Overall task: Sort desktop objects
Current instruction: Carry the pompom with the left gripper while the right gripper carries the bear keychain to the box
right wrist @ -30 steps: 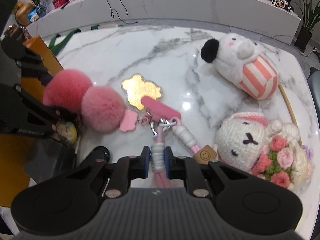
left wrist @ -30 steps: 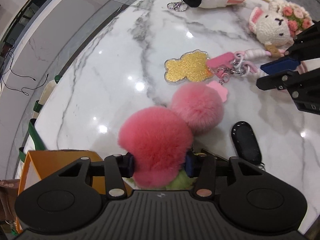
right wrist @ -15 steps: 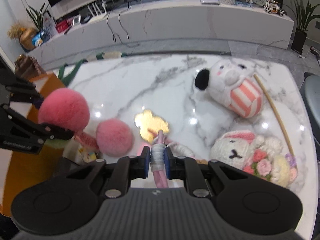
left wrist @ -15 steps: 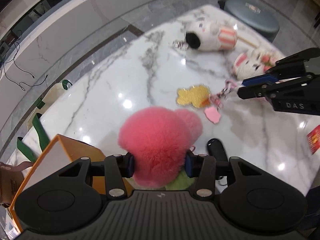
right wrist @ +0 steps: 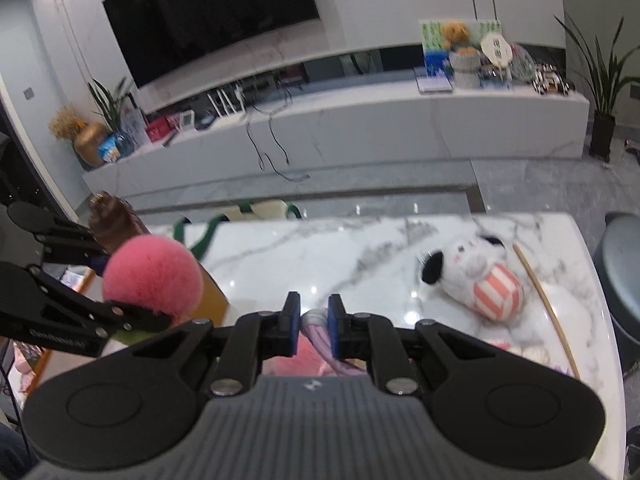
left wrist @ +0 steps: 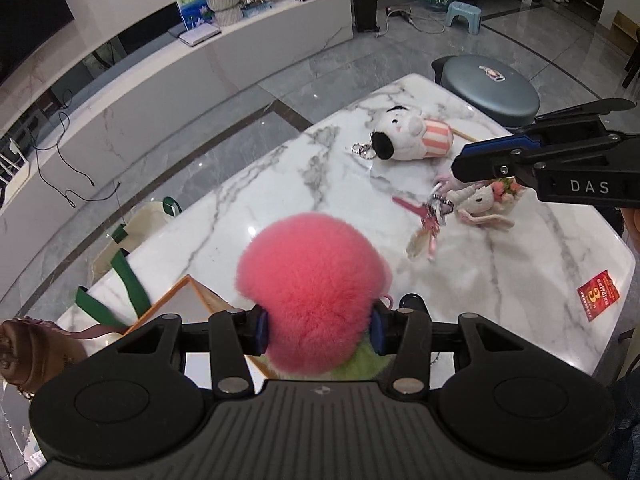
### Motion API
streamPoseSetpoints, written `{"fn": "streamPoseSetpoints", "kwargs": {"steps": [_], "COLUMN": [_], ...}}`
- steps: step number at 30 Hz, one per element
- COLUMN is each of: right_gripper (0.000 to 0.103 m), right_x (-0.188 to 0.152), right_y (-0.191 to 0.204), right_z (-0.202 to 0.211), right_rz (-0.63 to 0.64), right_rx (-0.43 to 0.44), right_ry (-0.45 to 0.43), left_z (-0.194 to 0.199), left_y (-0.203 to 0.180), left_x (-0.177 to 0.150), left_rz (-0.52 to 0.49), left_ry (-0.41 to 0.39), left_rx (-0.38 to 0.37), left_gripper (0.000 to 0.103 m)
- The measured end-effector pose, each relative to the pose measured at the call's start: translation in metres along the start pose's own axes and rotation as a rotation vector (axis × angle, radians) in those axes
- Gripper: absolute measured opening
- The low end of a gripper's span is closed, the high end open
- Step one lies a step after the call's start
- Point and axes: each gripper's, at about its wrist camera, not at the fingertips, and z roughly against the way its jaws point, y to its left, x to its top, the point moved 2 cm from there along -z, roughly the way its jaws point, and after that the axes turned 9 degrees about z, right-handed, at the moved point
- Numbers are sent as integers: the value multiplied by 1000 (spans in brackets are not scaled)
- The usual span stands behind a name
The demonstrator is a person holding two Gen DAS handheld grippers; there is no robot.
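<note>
The left tongs (left wrist: pixel 316 330) are squeezing a big fluffy pink pompom (left wrist: pixel 310 288), low in the middle of the left wrist view. The pompom is up in the air above the white marble tabletop (left wrist: pixel 256 200). Something soft and green (left wrist: pixel 360 364) peeks out under it.

The right tongs (right wrist: pixel 313 322) are pinched tight on a pale pink and purple cord (right wrist: pixel 318 326), seen low in the middle of the right wrist view. In the left wrist view the same tongs come in from the right edge, and a bunch of charms (left wrist: pixel 430 216) hangs below them, blurry, above the tabletop.

A white plush dog in a striped shirt (left wrist: pixel 404 138) lies on the tabletop in the upper middle. A small knitted bunny with flowers (left wrist: pixel 486 204) lies to the right, partly behind the right tongs. A red sticker (left wrist: pixel 596 298) sits on the tabletop at the right. An orange box (left wrist: pixel 188 300) stands at the lower left, with a green-strapped bag (left wrist: pixel 128 248) just beside it. A black key fob (left wrist: pixel 412 302) pokes out just right of the pompom.
</note>
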Motion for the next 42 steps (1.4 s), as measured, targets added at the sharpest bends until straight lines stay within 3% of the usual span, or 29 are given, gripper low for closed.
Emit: {"fn": "streamPoseSetpoints", "kwargs": {"steps": [12, 24, 32, 42], "right_gripper": [15, 14, 14, 14], "right_x": [36, 54, 50, 35], "right_y": [70, 152, 200, 229], "right_z": [40, 32, 18, -28], "right_rz": [56, 144, 211, 298], "right_rx": [117, 203, 245, 245], "right_ry": [-182, -200, -168, -45], "left_z": [64, 98, 108, 76], "left_y": [20, 61, 89, 120], "left_x": [-19, -52, -78, -113], "left_rz": [22, 83, 110, 166], "left_ry": [-66, -77, -52, 31], "left_rx": [57, 110, 127, 117], "left_gripper": [52, 52, 52, 52]}}
